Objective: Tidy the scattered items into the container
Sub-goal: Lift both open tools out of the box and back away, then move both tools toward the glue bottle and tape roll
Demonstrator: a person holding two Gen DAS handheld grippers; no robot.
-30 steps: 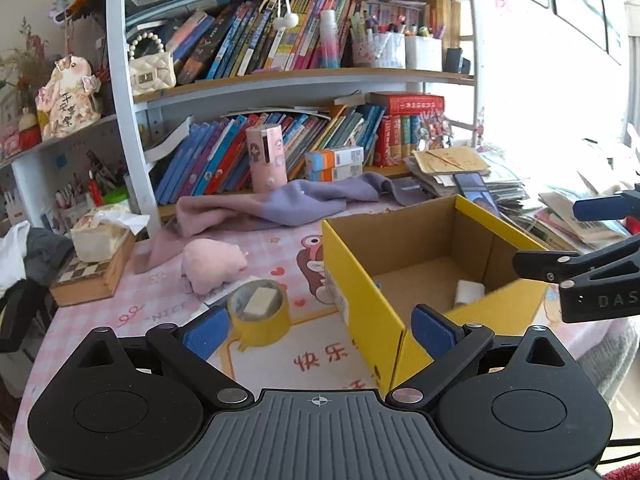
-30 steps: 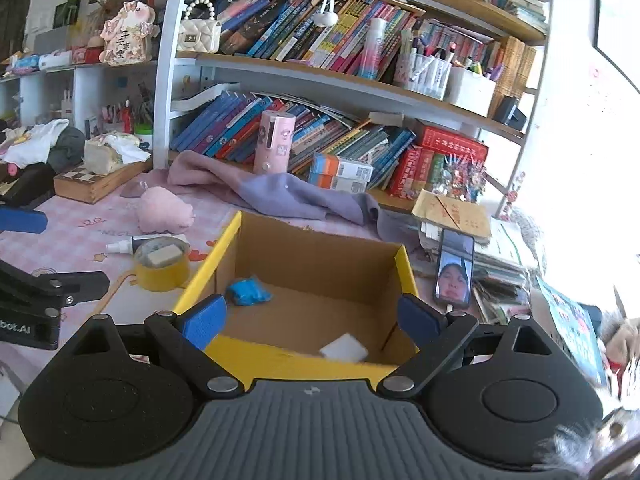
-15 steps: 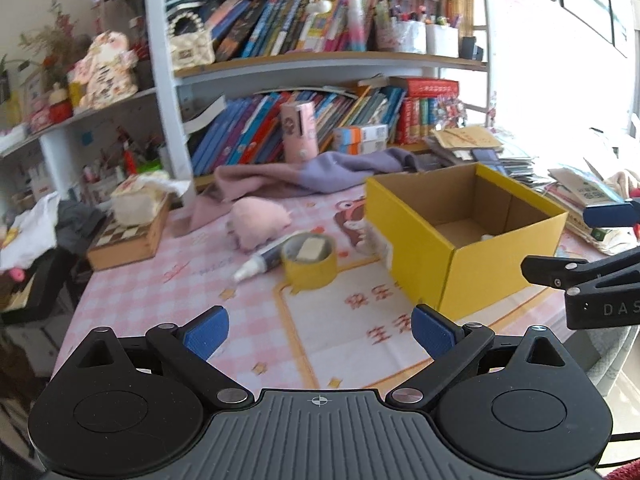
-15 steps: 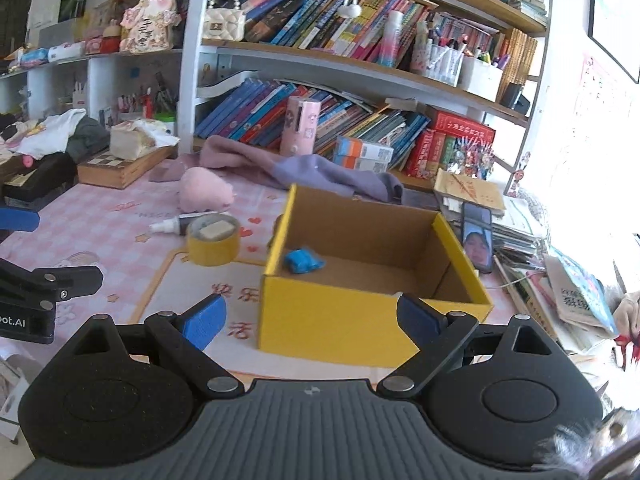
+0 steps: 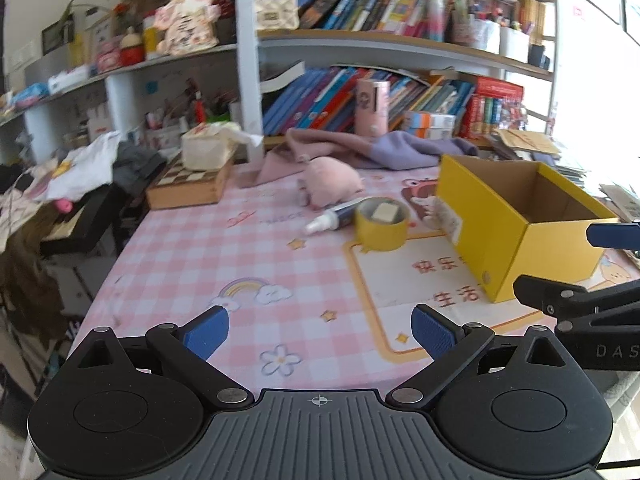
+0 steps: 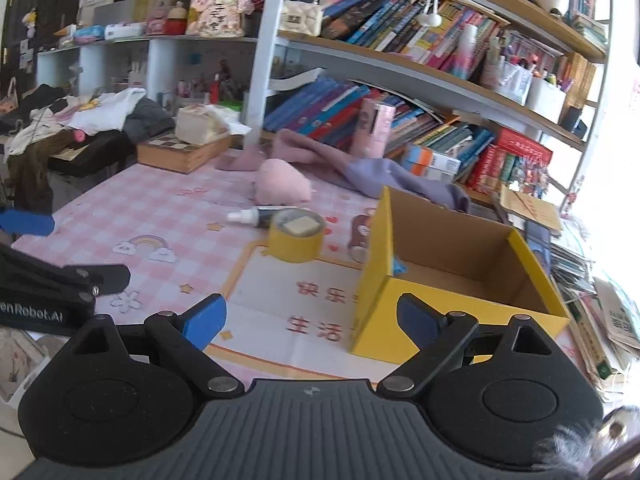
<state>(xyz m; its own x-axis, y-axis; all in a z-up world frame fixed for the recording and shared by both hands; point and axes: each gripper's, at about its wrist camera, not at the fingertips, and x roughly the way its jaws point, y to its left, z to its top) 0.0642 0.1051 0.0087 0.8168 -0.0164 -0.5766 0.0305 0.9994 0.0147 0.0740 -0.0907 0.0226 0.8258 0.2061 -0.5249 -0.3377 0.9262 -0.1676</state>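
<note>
A yellow cardboard box (image 5: 560, 245) (image 6: 374, 300) stands open on the pink checked tablecloth, at the right. A blue item (image 6: 399, 267) shows just inside its left wall. A yellow tape roll (image 5: 381, 226) (image 6: 296, 238) with a pale pad on top sits left of the box. A small dark tube with a white cap (image 5: 334, 216) (image 6: 256, 216) lies behind the roll. A pink plush (image 5: 330, 186) (image 6: 282, 186) lies further back. My left gripper (image 5: 320, 334) is open and empty above the table's near edge. My right gripper (image 6: 310, 320) is open and empty, near the box's front left corner.
A purple and pink cloth (image 5: 376, 150) lies along the back of the table. A wooden chessboard box with a tissue pack (image 5: 192, 182) sits at the back left. Bookshelves (image 6: 420, 92) rise behind. Papers and books (image 6: 592, 280) pile up right of the box. Clothes (image 5: 80, 172) lie at the left.
Both grippers have pulled back and to the left, away from the box. The box now looks smaller and further right. Both grippers stay open and empty.
</note>
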